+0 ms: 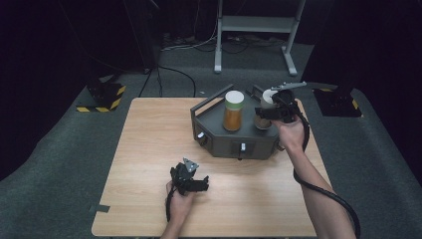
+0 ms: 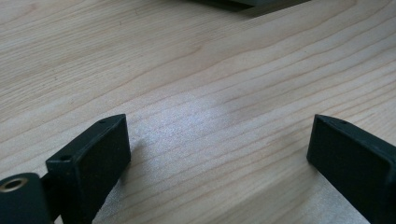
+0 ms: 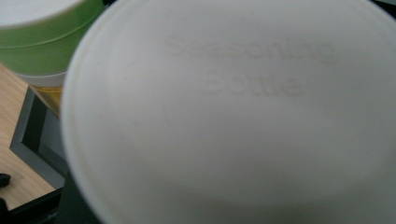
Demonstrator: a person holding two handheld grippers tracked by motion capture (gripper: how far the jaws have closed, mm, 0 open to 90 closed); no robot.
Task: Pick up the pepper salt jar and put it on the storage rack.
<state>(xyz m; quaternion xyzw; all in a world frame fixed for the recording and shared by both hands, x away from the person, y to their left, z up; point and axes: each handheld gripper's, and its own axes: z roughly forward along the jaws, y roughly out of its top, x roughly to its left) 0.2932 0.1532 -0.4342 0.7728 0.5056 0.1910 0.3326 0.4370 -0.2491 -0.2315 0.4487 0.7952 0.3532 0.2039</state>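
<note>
A dark grey tray [image 1: 219, 142] stands on the wooden table [image 1: 149, 149], right of the middle. On it an amber seasoning bottle [image 1: 233, 111] with a green and white lid [image 3: 42, 42] stands upright. Just to its right is a second bottle [image 1: 264, 110] with a white lid [image 3: 243, 107] embossed "Seasoning Bottle". My right gripper [image 1: 266, 113] is shut on this bottle from the right, over the tray. My left gripper [image 1: 201, 184] rests low on the table near the front edge. In the left gripper view that gripper [image 2: 219, 135] stands open over bare wood, nothing between its fingers.
The tray has a handle [image 1: 205, 104] at its left end and small knobs [image 1: 242, 147] on its front face. Beyond the table are a white metal stand [image 1: 256, 30], floor cables [image 1: 174, 74] and yellow-black striped blocks [image 1: 102, 99]. Bare wood lies left of the tray.
</note>
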